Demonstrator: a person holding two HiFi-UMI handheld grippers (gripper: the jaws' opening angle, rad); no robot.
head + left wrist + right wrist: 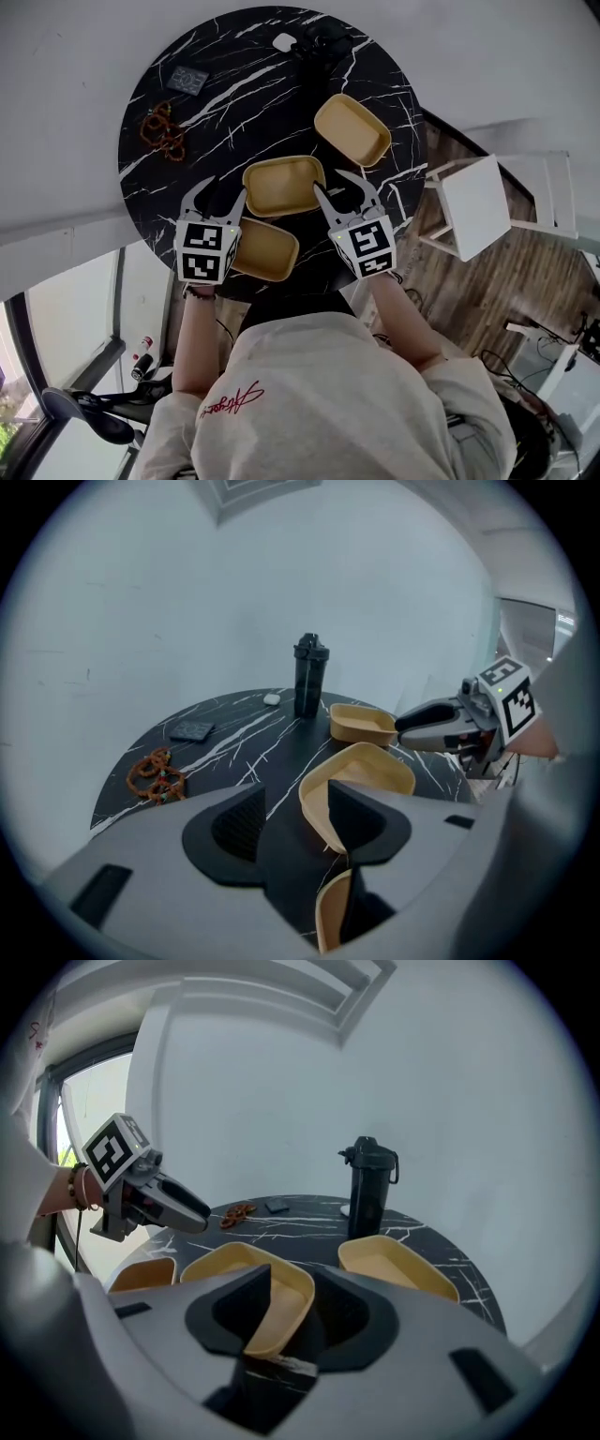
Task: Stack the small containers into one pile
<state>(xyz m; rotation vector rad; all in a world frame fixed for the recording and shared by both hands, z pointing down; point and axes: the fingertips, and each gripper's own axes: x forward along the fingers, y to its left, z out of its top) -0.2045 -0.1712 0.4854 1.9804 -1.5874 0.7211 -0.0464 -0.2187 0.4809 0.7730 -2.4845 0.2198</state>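
Note:
Three shallow tan containers lie on the round black marble table [169,141]: a far one [352,129], a middle one [284,185] and a near one [265,249]. My left gripper [217,195] hovers open left of the middle container, beside the near one. My right gripper [342,187] stands open at the middle container's right end. In the left gripper view the open gripper [295,822] has the middle container [361,775] just past its right jaw. In the right gripper view that container's corner [272,1307] lies between the open gripper's [295,1312] jaws, which do not press on it.
A black bottle [319,42] stands at the table's far edge beside a small white object [283,42]. A dark square coaster [188,80] and a string of brown beads [162,127] lie at the far left. A white stool [478,202] stands right of the table.

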